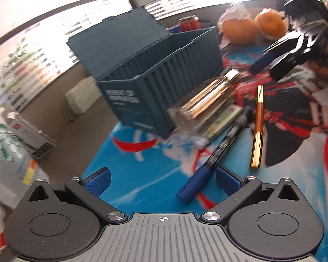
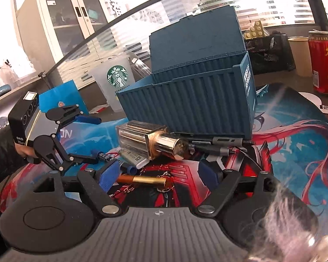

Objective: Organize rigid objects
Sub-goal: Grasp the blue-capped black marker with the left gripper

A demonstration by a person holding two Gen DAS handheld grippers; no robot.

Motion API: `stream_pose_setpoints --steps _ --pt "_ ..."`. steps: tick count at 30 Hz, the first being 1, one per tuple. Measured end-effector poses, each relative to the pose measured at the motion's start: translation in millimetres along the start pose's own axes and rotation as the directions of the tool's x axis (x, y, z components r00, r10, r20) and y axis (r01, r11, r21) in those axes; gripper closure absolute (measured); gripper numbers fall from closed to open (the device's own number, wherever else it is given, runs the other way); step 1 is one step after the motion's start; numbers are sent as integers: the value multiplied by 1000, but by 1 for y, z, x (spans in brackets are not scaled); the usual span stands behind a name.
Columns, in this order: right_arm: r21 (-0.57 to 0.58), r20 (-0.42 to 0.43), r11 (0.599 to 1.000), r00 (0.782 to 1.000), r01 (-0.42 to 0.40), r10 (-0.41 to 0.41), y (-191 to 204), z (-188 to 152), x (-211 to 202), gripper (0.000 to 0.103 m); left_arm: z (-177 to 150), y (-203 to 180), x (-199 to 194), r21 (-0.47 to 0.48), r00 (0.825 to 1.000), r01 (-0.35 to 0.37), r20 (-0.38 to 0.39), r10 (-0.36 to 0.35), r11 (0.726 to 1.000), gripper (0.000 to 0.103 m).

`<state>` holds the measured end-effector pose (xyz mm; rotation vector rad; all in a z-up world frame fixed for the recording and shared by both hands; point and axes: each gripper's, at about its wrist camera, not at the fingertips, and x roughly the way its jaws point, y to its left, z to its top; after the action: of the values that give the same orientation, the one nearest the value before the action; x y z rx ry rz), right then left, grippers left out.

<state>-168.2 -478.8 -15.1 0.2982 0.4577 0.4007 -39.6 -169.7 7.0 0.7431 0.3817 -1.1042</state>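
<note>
In my right wrist view, my left claw (image 2: 91,140) sits at the far left of the frame, its jaws spread wide with nothing between them. Right of it, in the middle, a clear-cased lipstick (image 2: 150,142) with a gold tube lies on the printed desk mat (image 2: 295,152), touching a white USB stick (image 2: 133,158). Just below, near the bottom centre, a gold-and-copper pen (image 2: 142,180) lies across the gap of my right claw (image 2: 158,175), whose blue pads stand wide, clear of it. Above centre, the teal container-shaped box (image 2: 190,107) stands with its lid up. Dark pens (image 2: 218,143) lie along its base. A red drink can (image 2: 322,63) stands at the far right.
</note>
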Motion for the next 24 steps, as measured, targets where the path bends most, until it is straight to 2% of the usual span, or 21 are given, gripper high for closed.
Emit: stream_pose_setpoints --steps 3,5,8,10,12,14,15,17,18,21,23,24 --pt "41 14 999 1000 6 -6 -5 0 -1 21 4 -6 3 -7 999 41 20 -40 999 7" --pt "47 20 999 1000 3 -4 -6 0 -2 21 6 -11 3 -4 998 54 33 -54 999 17" --pt "-27 32 999 999 -41 41 3 -3 -5 21 8 -17 3 2 997 70 41 -70 998 28" --pt "-127 39 988 995 -91 97 15 -7 -8 21 9 -20 3 21 997 55 52 -56 998 29" --pt "-271 31 952 987 -143 157 35 -13 -11 21 8 -23 2 23 997 44 57 -45 999 30" --pt "-474 -64 869 990 -139 124 66 -21 -3 20 8 -23 3 13 998 40 57 -41 999 30" --pt "-558 -119 815 987 -157 108 77 -27 2 20 7 -23 2 9 998 40 58 -40 999 30" --pt "-650 -181 736 979 -188 90 92 -37 9 20 7 -23 2 6 997 40 59 -40 999 33" --pt "-653 -173 733 980 -190 99 93 -37 9 18 7 -23 2 5 997 42 61 -43 999 35" --pt "-605 -206 768 973 -212 107 87 -32 15 17 8 -26 0 12 996 58 62 -58 998 47" --pt "-586 -204 784 974 -204 101 84 -31 15 17 9 -29 -1 27 996 75 54 -76 997 62" --pt "-587 -196 784 975 -199 101 83 -32 15 17 10 -31 -2 36 995 81 50 -82 996 65"
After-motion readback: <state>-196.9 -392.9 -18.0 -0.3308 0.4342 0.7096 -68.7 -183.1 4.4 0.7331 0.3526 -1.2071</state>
